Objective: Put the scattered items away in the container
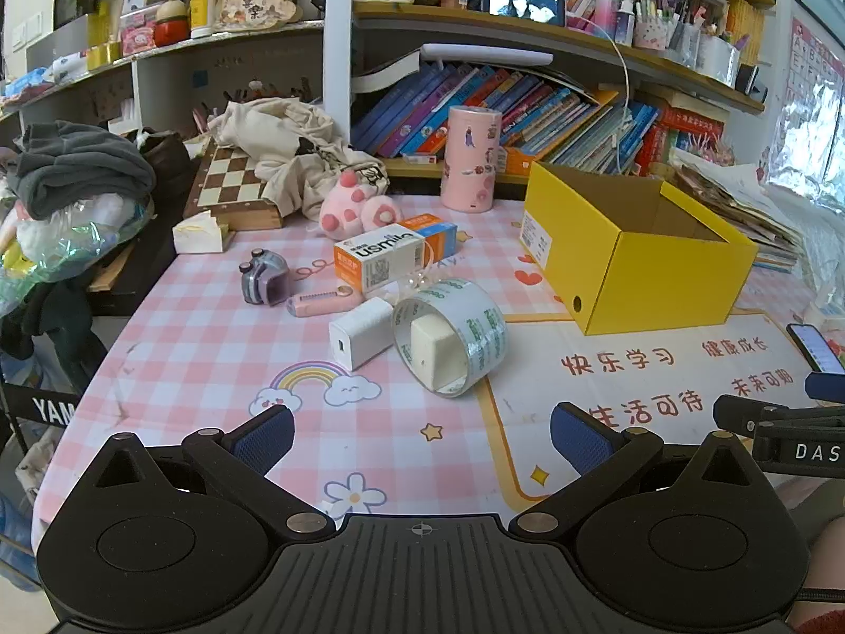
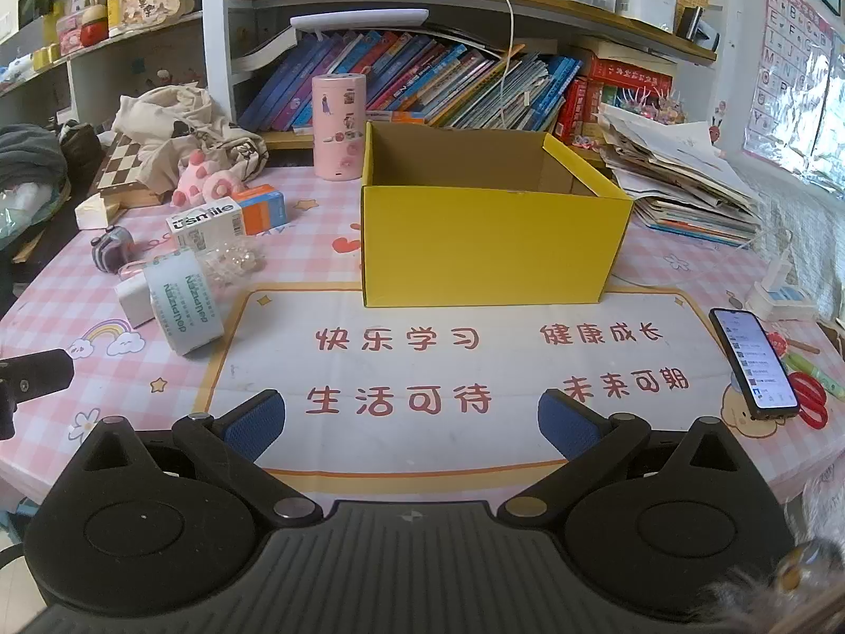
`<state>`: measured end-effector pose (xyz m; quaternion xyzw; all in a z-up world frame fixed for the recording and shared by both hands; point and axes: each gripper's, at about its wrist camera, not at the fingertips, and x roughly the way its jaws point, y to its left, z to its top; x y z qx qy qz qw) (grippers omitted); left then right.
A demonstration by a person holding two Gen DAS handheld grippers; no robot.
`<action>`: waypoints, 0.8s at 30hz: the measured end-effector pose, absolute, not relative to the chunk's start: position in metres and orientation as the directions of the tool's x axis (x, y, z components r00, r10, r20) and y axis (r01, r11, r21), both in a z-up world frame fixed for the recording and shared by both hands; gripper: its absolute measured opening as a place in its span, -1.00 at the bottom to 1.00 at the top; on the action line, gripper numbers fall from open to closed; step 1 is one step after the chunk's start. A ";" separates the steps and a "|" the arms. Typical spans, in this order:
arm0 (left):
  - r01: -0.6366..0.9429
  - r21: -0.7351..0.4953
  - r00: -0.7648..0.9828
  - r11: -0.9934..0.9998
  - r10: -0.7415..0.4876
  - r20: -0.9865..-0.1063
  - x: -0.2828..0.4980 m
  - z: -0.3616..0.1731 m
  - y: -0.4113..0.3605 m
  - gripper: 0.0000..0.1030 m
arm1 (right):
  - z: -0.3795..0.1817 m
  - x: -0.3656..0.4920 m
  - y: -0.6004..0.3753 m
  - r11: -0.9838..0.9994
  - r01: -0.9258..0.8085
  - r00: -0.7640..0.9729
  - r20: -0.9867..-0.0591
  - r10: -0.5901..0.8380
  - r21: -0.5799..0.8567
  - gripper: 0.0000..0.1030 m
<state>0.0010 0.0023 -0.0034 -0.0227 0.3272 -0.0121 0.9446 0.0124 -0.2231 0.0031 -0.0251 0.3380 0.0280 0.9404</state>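
One "usmile"-labelled carton (image 1: 380, 258) beside tape roll (image 1: 449, 335)

At the upper left of the frame we see a chessboard (image 1: 227, 187) partly under a crumpled beige cloth (image 1: 285, 142). Upper centre, a pink cylinder (image 2: 338, 127) stands before slanted books (image 2: 422, 79). At lower right we find a lit phone (image 2: 752, 362) beside red scissors (image 2: 810, 404); paper stacks (image 2: 681, 179) fill the right.

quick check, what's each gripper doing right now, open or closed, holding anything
Left gripper: jaws open, holding nothing, above the tablecloth short of the tape roll.
Right gripper: jaws open, holding nothing, facing the yellow box.
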 end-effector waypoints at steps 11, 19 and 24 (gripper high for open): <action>0.008 -0.051 0.783 0.999 -0.038 -0.621 0.001 -0.003 0.003 1.00 | 0.004 0.012 -0.222 0.998 -0.062 0.772 -0.635 0.031 -0.027 1.00; 0.005 -0.052 0.783 0.999 -0.037 -0.621 0.002 -0.003 0.002 1.00 | 0.004 0.012 -0.221 0.998 -0.058 0.772 -0.634 0.027 -0.029 1.00; 0.007 -0.055 0.783 0.998 -0.040 -0.621 0.002 -0.003 0.004 1.00 | 0.004 0.012 -0.220 0.998 -0.061 0.771 -0.636 0.027 -0.032 1.00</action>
